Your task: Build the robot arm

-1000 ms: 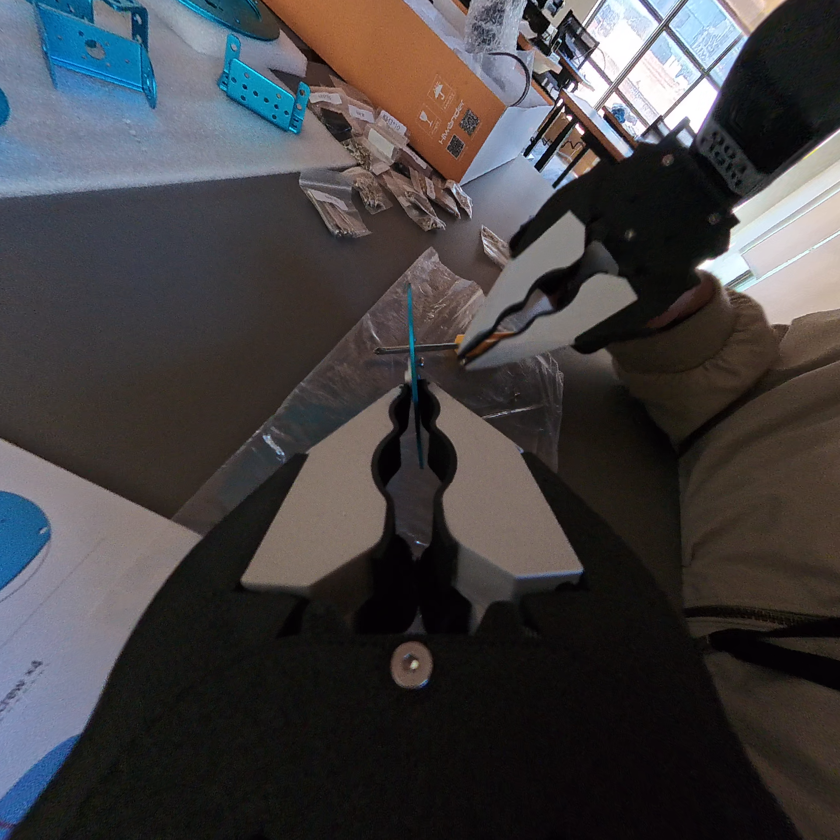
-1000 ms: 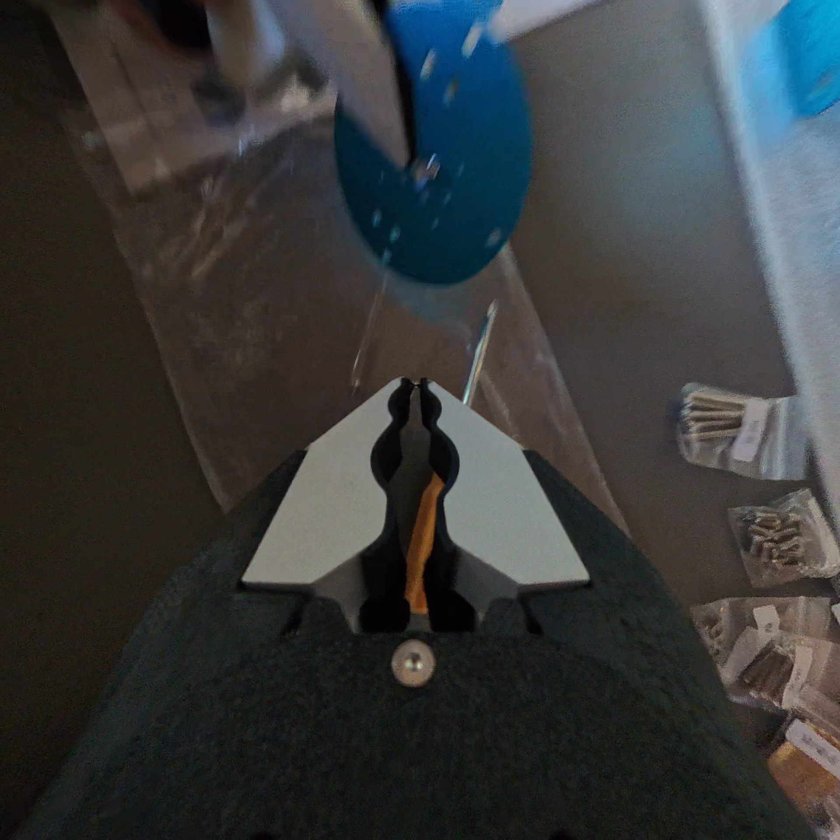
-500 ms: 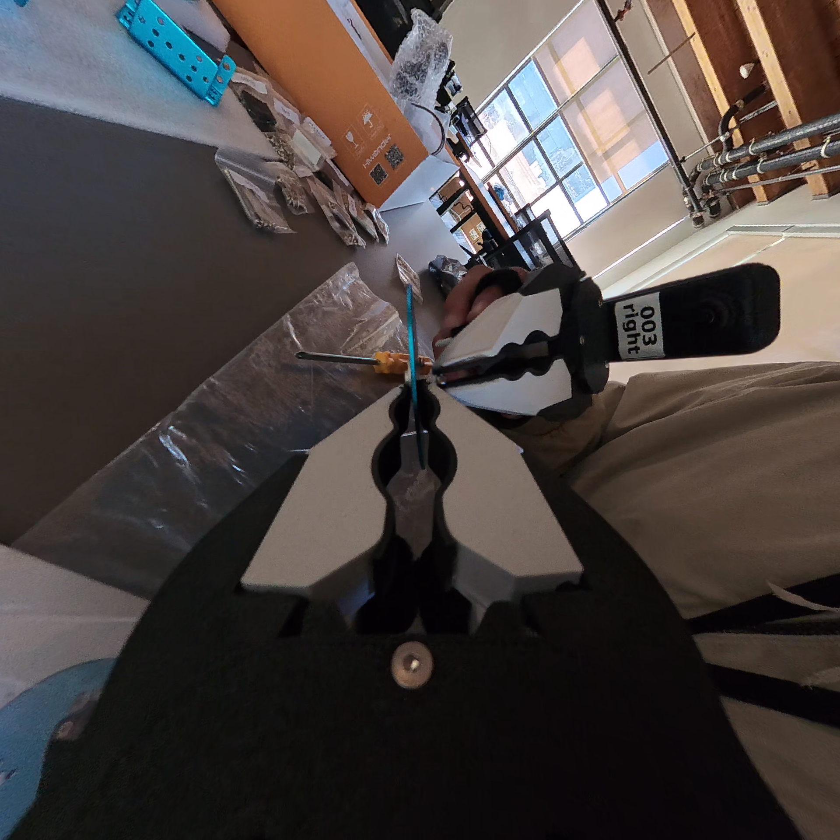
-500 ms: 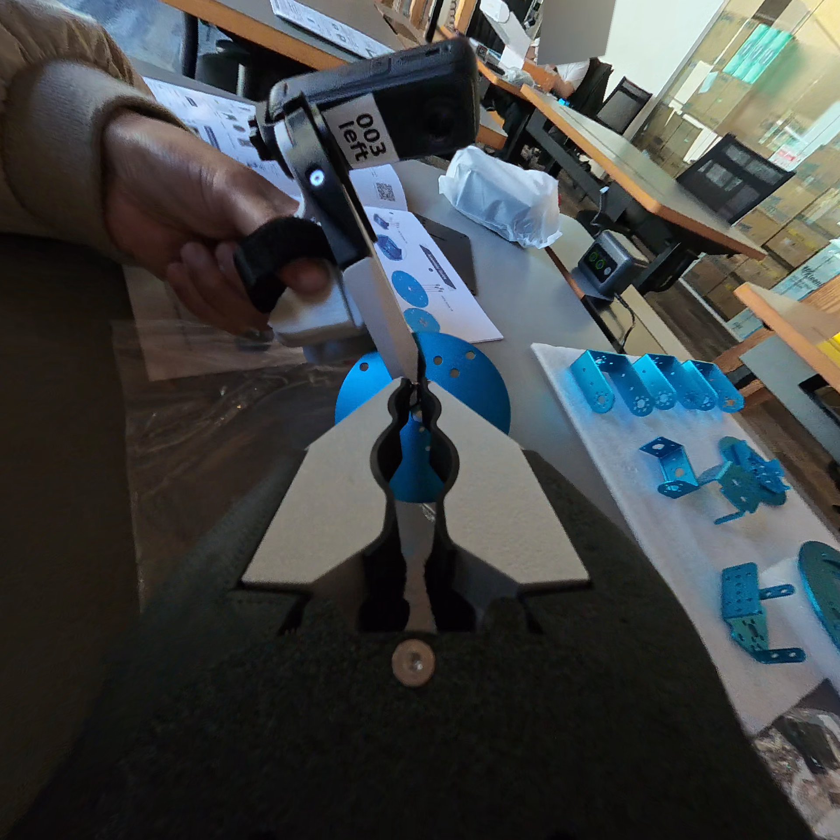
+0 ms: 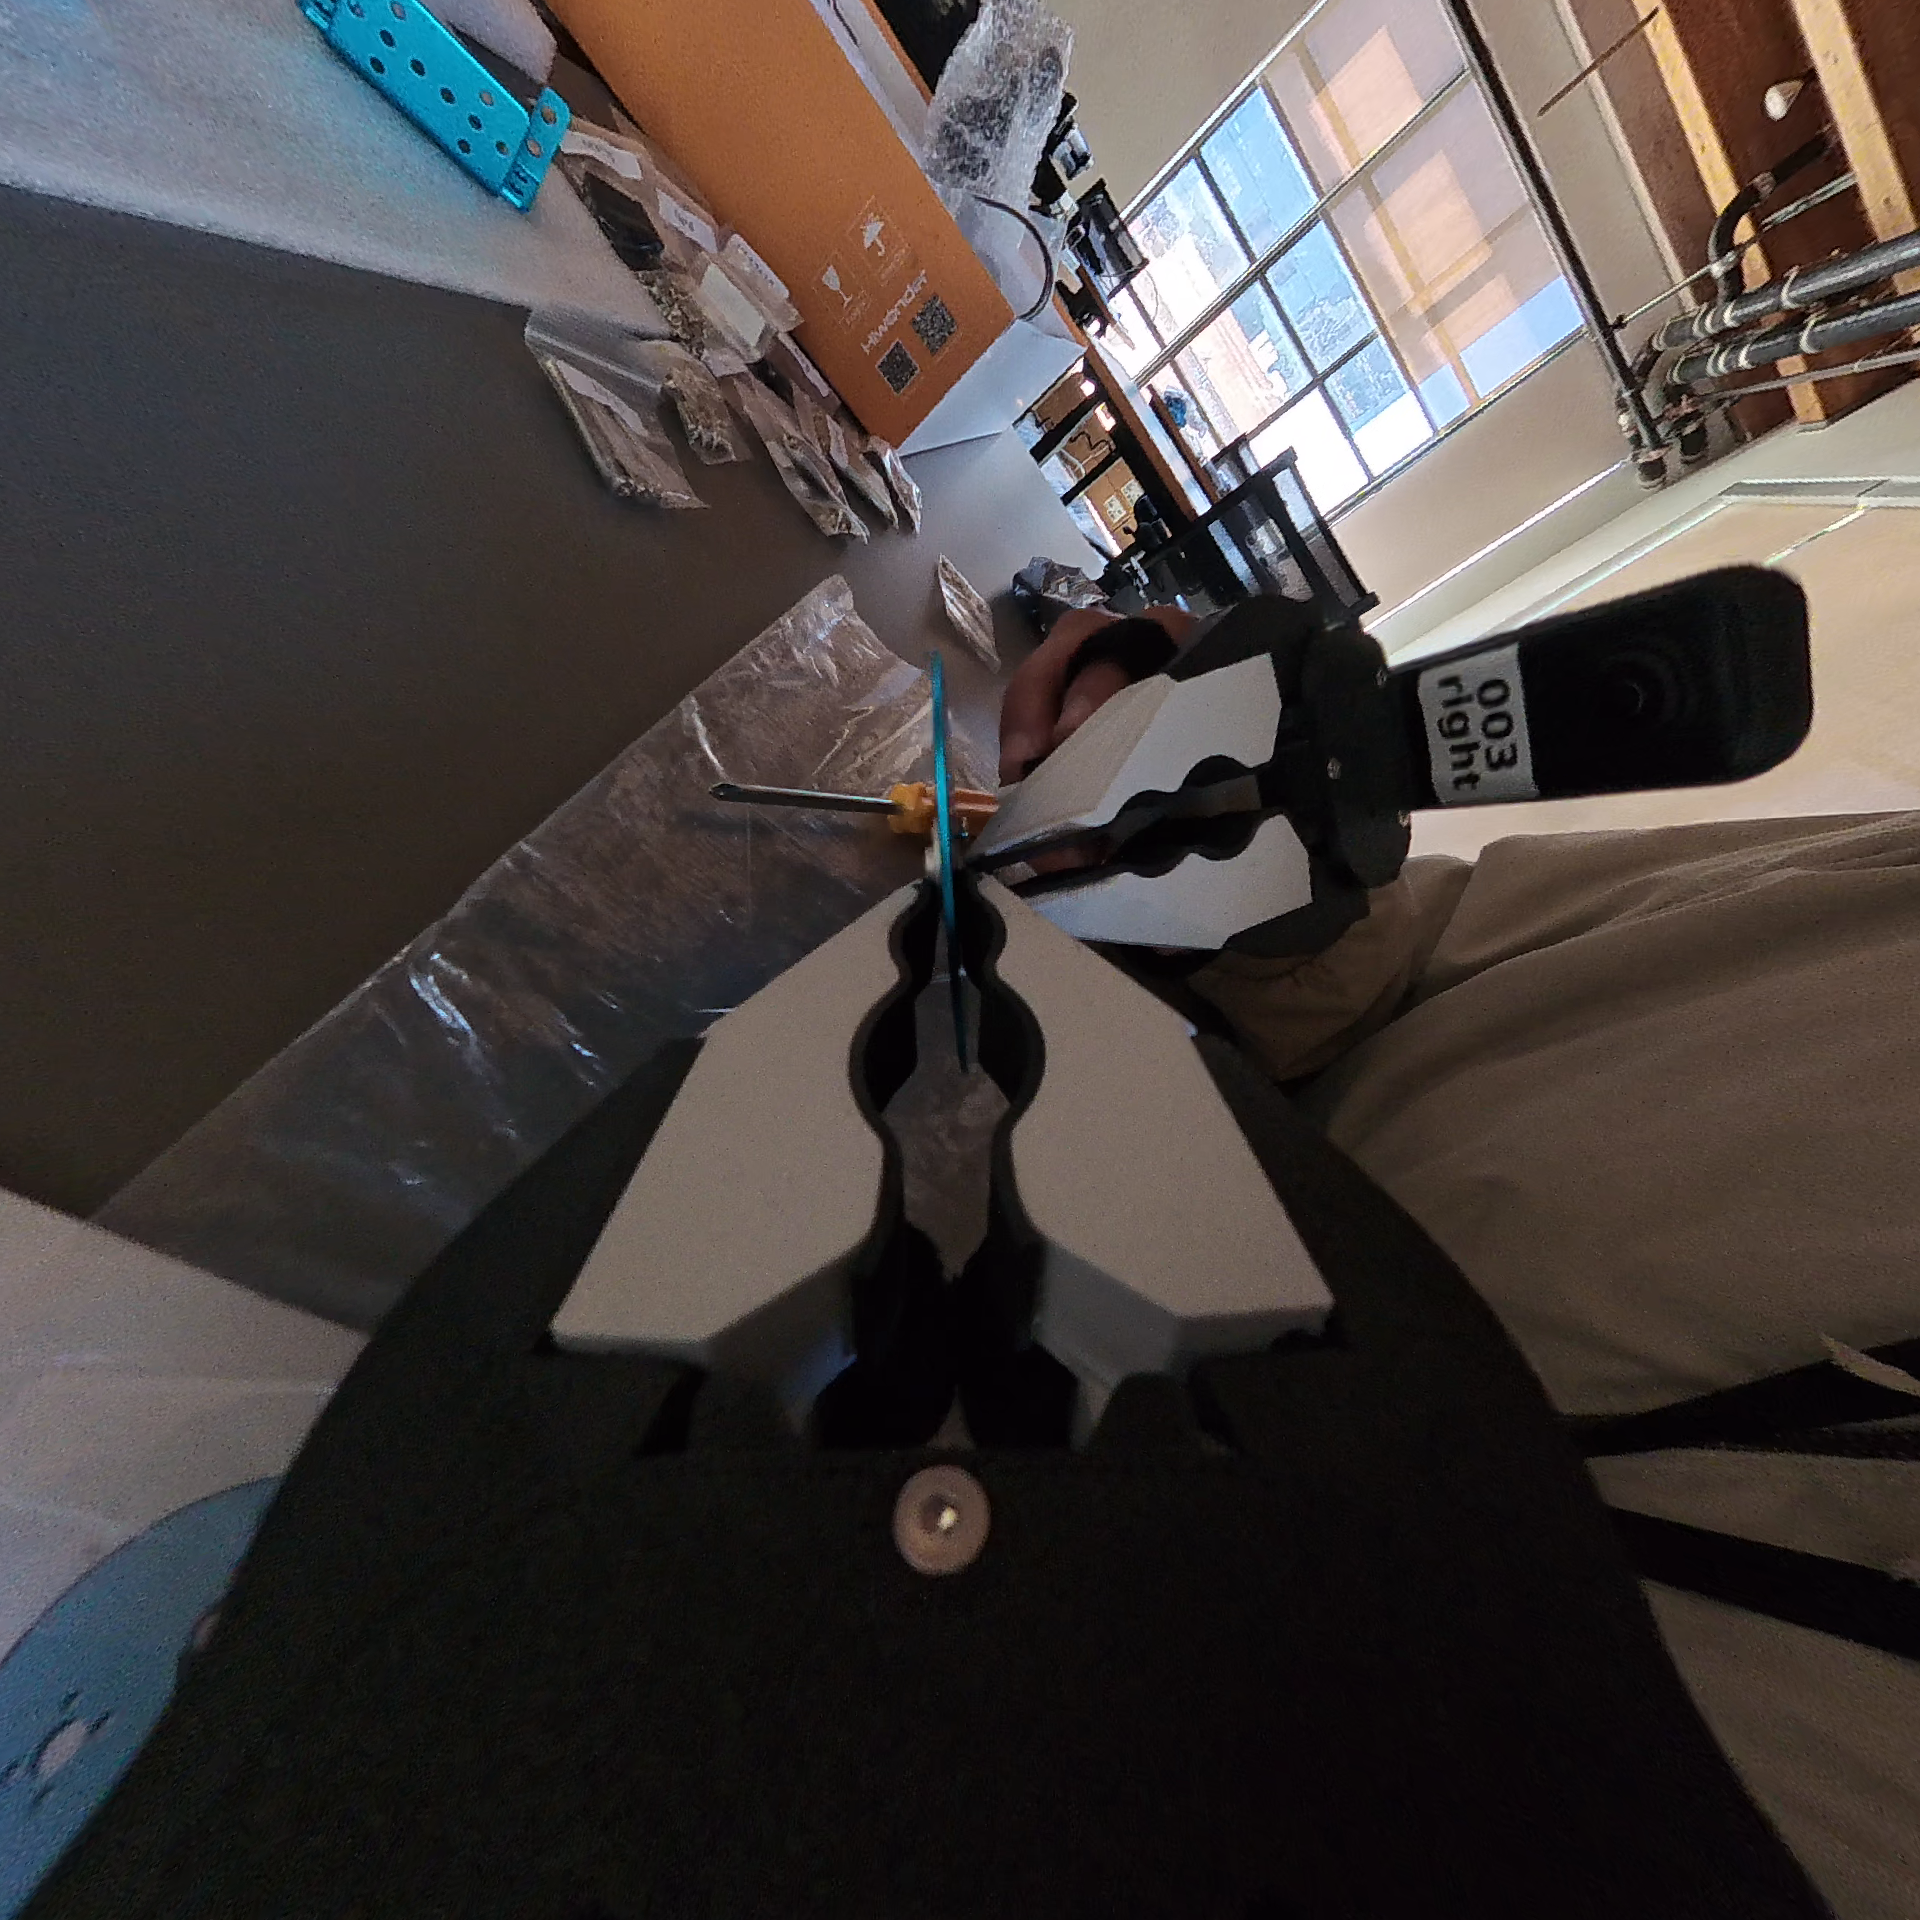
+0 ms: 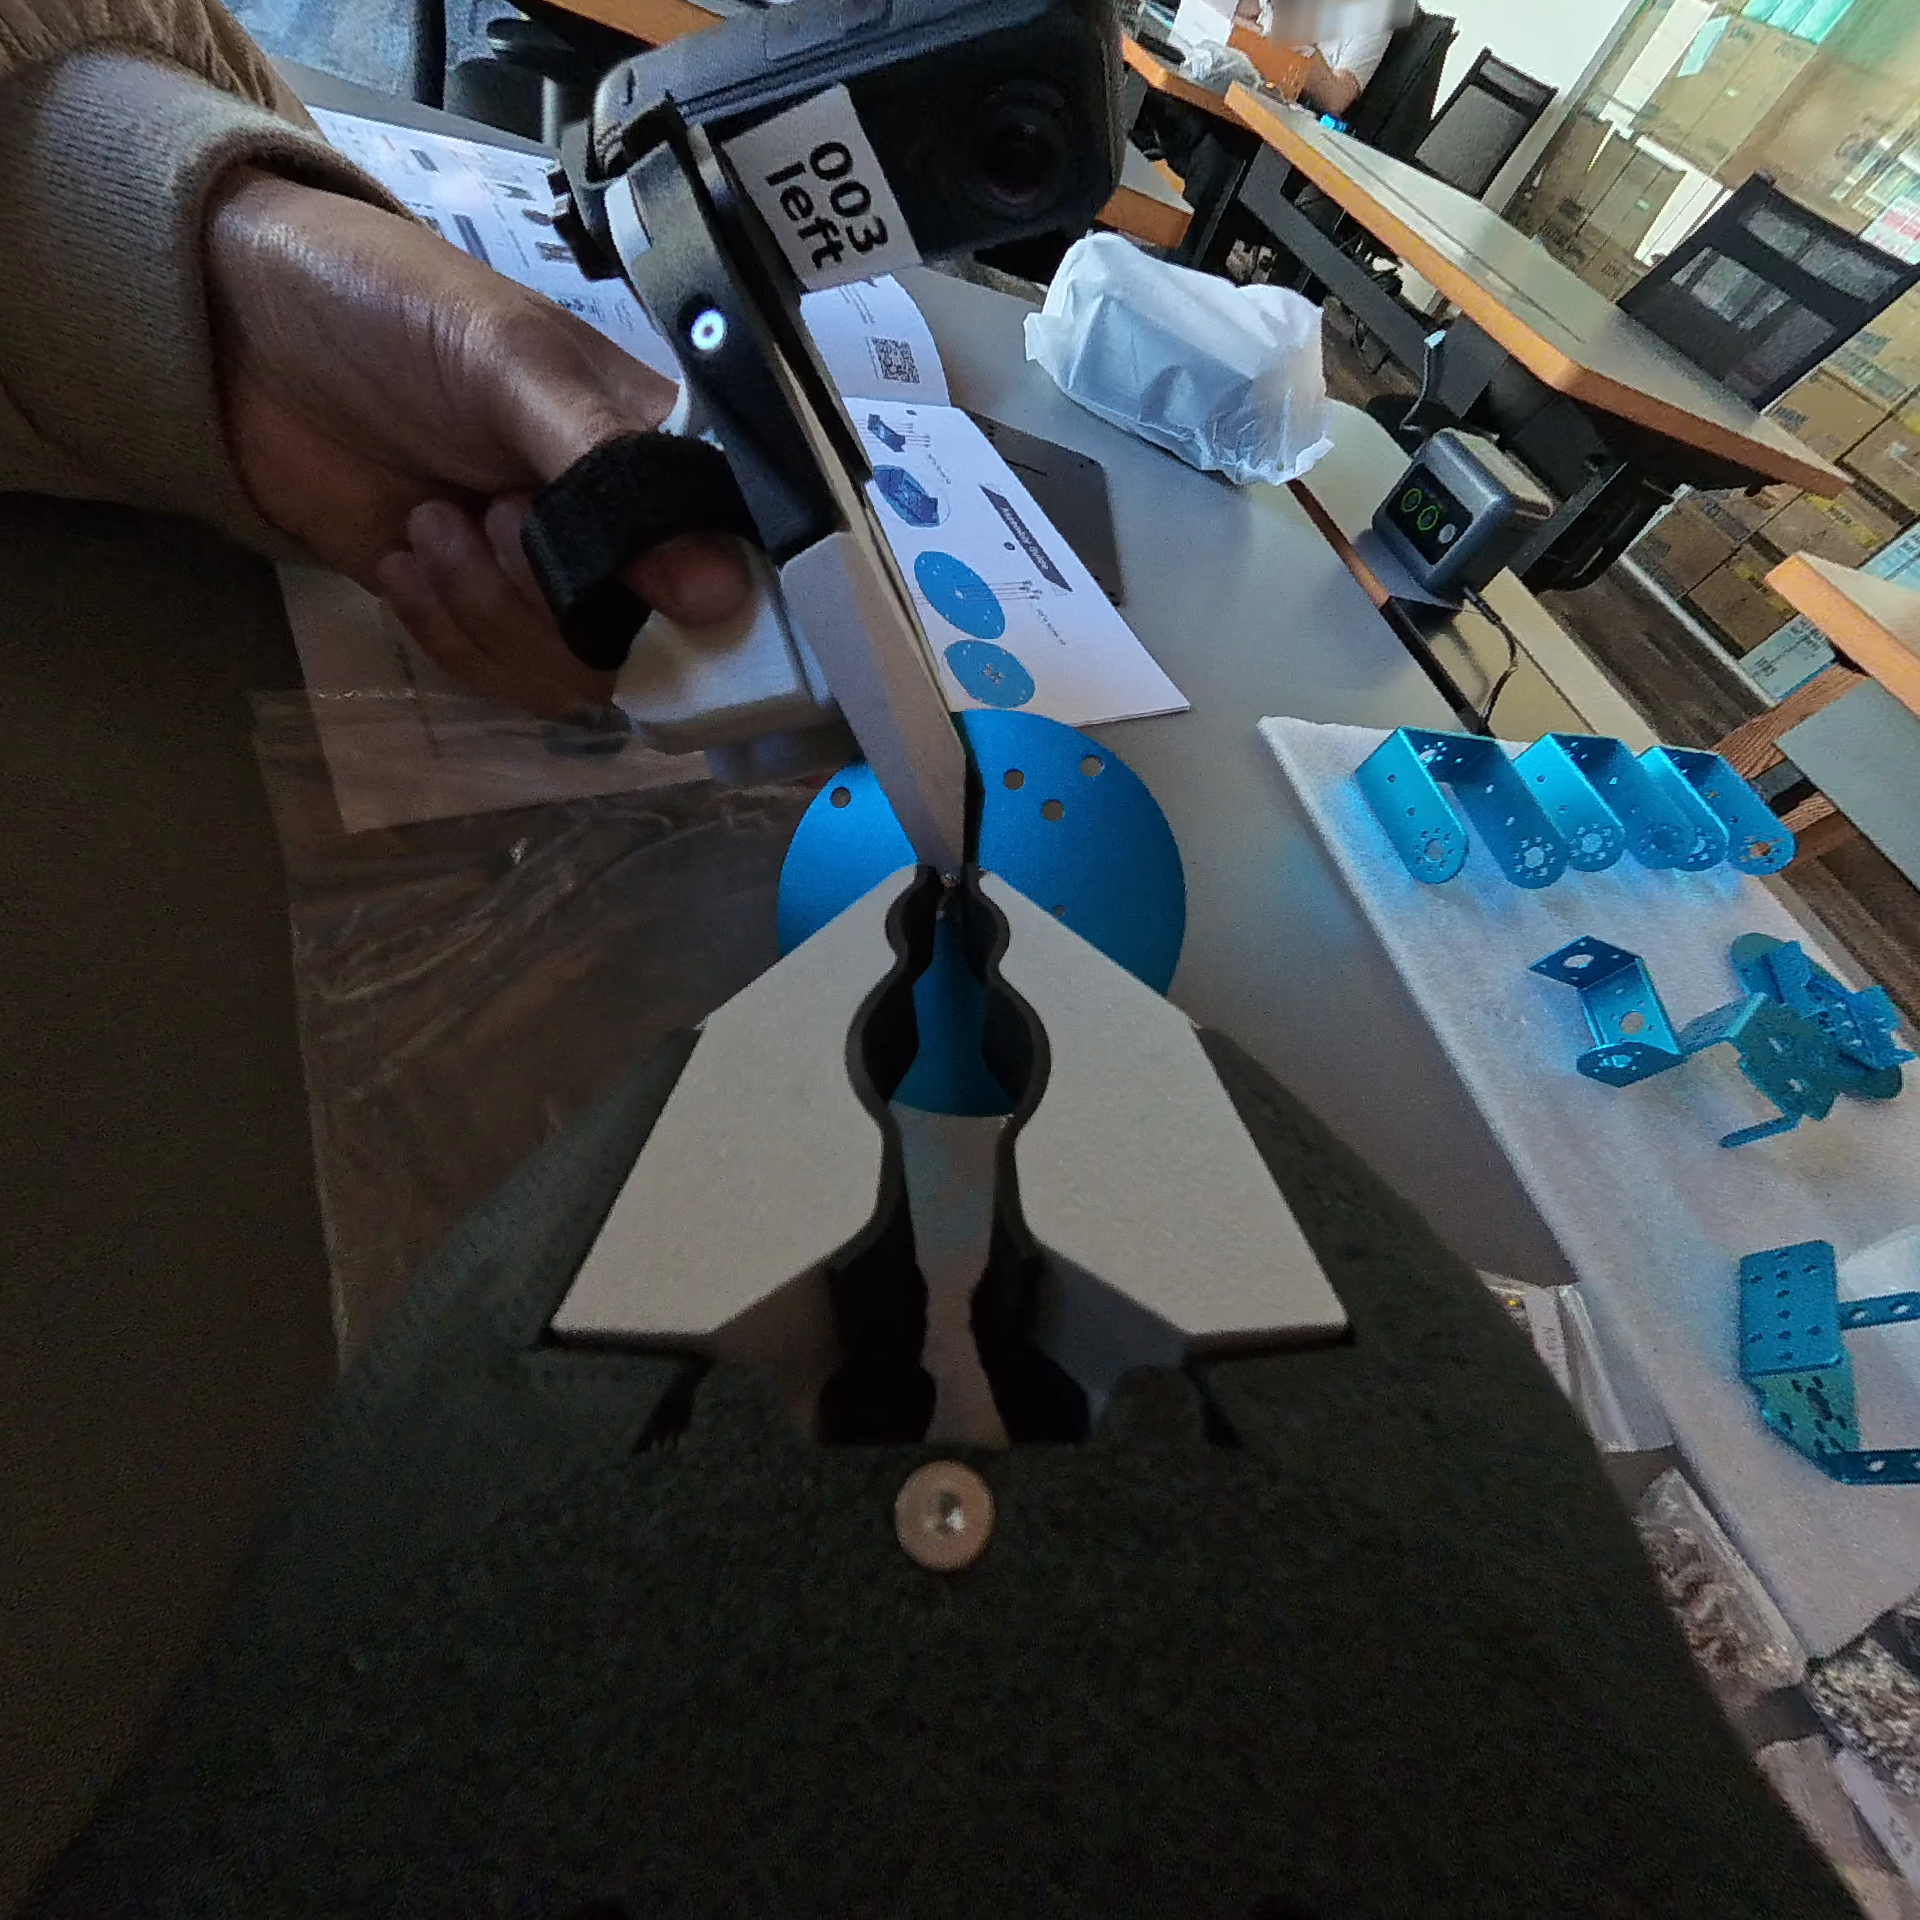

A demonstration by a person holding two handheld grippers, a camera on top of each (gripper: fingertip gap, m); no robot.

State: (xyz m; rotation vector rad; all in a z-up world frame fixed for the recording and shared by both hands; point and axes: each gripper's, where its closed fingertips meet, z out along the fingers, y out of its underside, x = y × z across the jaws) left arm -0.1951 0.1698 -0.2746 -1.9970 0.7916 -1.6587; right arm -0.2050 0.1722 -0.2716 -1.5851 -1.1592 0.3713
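My left gripper (image 5: 940,883) is shut on a round blue metal disc (image 5: 938,748) with several holes. The disc shows edge-on in the left wrist view and face-on in the right wrist view (image 6: 1081,894). My right gripper (image 6: 943,878) is shut, and its tips touch the disc's face right beside the left gripper's tips (image 6: 951,842). A tiny metal bit glints at that spot; I cannot tell what it is. The right gripper also shows in the left wrist view (image 5: 982,854). An orange-handled screwdriver (image 5: 800,798) lies on a clear plastic sheet (image 5: 520,987) behind the disc.
Blue metal brackets (image 6: 1558,821) lie on a white foam pad at the right. An open instruction booklet (image 6: 987,582) and a white wrapped package (image 6: 1174,353) lie beyond the disc. Small bags of screws (image 5: 727,416) sit by an orange box (image 5: 810,156). Left and right tips are no more than a few centimetres apart.
A second ago my right gripper held the orange-handled screwdriver; now the screwdriver lies on the plastic sheet and the gripper's tips are at the disc. The left gripper kept the disc and tilted upward.
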